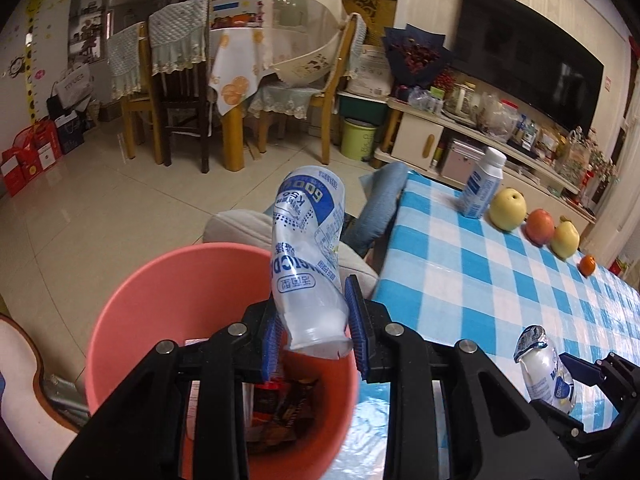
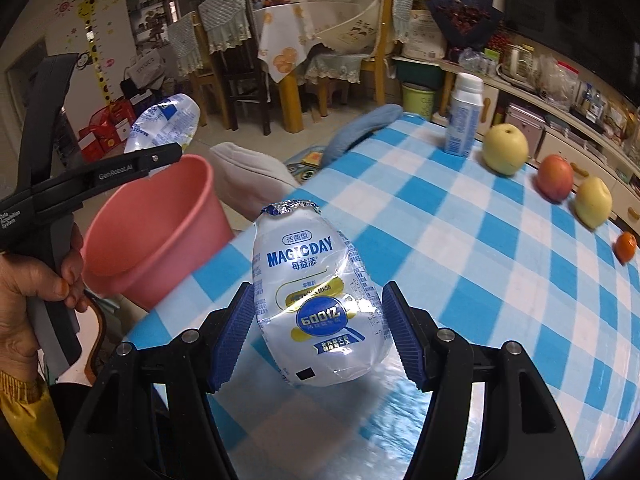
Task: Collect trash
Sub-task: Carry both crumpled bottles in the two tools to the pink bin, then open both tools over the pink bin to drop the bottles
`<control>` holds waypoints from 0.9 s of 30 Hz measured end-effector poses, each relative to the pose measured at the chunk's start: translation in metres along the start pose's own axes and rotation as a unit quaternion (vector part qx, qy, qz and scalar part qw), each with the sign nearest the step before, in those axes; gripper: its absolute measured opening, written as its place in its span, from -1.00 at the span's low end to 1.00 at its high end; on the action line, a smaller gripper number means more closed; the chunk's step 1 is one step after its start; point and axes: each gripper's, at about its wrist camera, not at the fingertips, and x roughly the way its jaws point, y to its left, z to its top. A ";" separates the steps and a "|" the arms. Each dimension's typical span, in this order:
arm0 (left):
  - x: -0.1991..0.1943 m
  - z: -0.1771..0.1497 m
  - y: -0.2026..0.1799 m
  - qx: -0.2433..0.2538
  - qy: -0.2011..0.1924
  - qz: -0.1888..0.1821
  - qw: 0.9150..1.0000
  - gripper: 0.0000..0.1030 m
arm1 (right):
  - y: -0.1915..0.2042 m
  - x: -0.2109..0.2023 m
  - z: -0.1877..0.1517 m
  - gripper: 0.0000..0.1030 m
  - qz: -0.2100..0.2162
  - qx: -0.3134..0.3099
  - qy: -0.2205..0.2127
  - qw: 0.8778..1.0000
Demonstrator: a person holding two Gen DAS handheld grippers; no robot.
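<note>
Covering most of both views, the tabletop (image 2: pixel 460 264) wears a blue-and-white checked cloth, with an upright white bottle (image 2: pixel 464 116) and a row of fruit (image 2: pixel 554 178) standing along its far side. Next in size, the pink bin (image 1: pixel 168 300) sits just off the tabletop's near edge and already holds dark wrappers at its bottom. Above its rim the left gripper (image 1: pixel 316 332) has its jaws pinching a crumpled clear drink bottle (image 1: pixel 308 256) near its neck end, so that the squashed body sticks up and away over the bin's mouth. The right gripper (image 2: pixel 316 332) has its jaws around a second emptied drink bottle (image 2: pixel 316 300), pads on either side of its wide belly; it appears lifted off the cloth, so I judge it gripped, though the right-hand pad's contact is not clear. Both bottles look thin-walled, very light and springy: they dent under pressure and their glossy film is likely slick, so a hold across the stiffer neck or the moulded base rim should slip less than one on the soft middle. Neither looks fragile, and a drop into the bin should suit them.
</note>
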 end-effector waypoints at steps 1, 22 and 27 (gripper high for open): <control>0.000 0.000 0.006 -0.005 0.000 0.004 1.000 -0.39 | 0.009 0.003 0.004 0.28 0.004 -0.006 0.000 1.000; 0.009 -0.004 0.081 -0.087 0.008 0.066 0.994 -0.34 | 0.137 0.065 0.058 0.30 0.052 -0.123 0.010 0.991; 0.011 -0.005 0.090 -0.103 0.015 0.087 0.991 0.16 | 0.141 0.078 0.053 0.59 0.058 -0.116 0.014 0.991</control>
